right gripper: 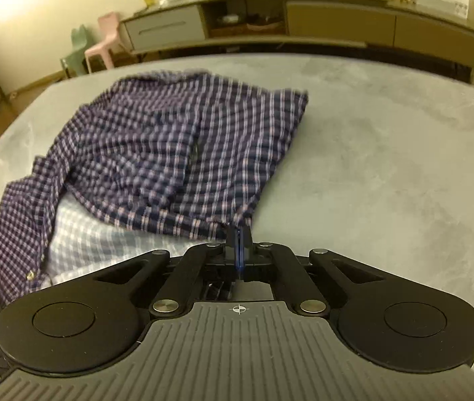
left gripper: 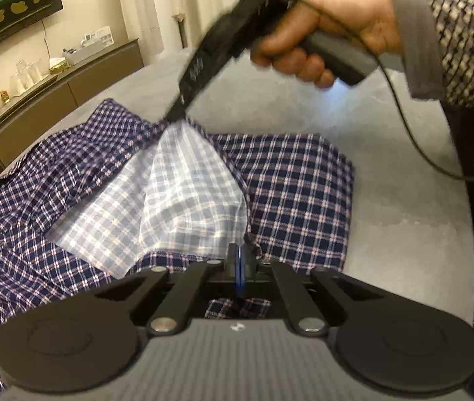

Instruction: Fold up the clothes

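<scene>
L tongs [left gripper: 241, 260] pressed together, pinching edge of checked shirt [left gripper: 297, 187]. R tongs [right gripper: 238, 244] also squeezed tight on shirt edge (pale inside showing). Shirt on grey table [right gripper: 387, 167], spread out ahead of both tongs, held part pulled up. Long way: can't tell, too bunched.

The right gripper [right gripper: 239, 234] has its jaws pressed together on the near edge of a checked shirt [right gripper: 170, 153], dark blue with pale lines. The shirt lies rumpled on a grey table [right gripper: 387, 167], its paler inside [right gripper: 103, 244] showing at the lower left, where a small button sits on the edge. Beyond the table stands a long low sideboard [right gripper: 337, 23] with glasses and a plate of food on top. A pink chair [right gripper: 103, 43] and a green chair [right gripper: 78, 45] stand at its left end.
</scene>
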